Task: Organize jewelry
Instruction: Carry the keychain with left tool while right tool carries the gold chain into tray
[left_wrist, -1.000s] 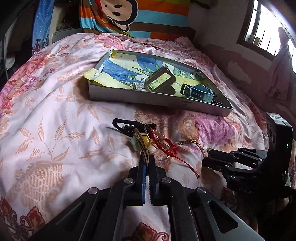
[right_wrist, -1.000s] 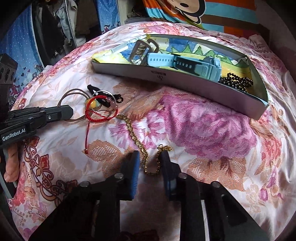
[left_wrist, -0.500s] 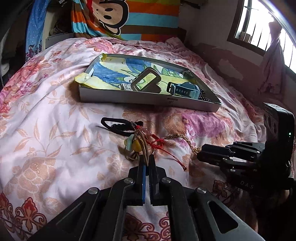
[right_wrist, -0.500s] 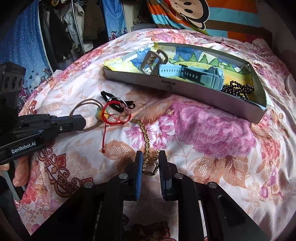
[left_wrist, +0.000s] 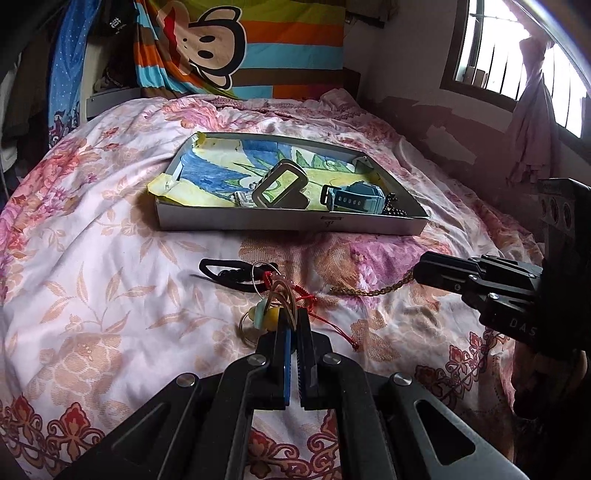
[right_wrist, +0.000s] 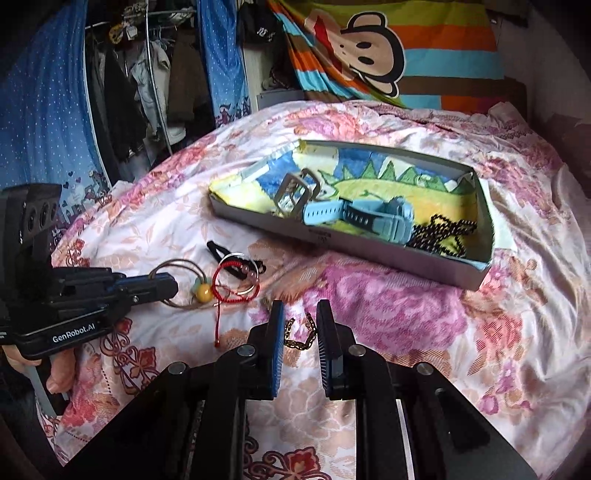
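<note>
- The left tool (left_wrist: 293, 321) is pressed together on a thin round hoop (right_wrist: 177, 264) that has a yellow bead (right_wrist: 204, 292) on it. The hoop lies on the bed (left_wrist: 92, 258), tangled with a red string bracelet (right_wrist: 227, 284), a silver ring (right_wrist: 240, 273) and a black clip (right_wrist: 218, 251).
- The right tool (right_wrist: 298, 332) has its two sides a little apart, with a gold chain (right_wrist: 299, 338) hanging between them. From the left camera the chain looks pulled up off the bed, so the tool seems to hold it.
- The box (right_wrist: 476, 273) sits farther up the bed. Inside are a blue watch (right_wrist: 373, 218), a buckle (right_wrist: 295, 192) and black beads (right_wrist: 443, 230).
- The gold chain is probably light and floppy. It can slip or swing, so holding it near the middle seems best.
- The hoop looks thin and springy. Lifting it may drag the red string along too.
- The red string is soft and can snag easily.
</note>
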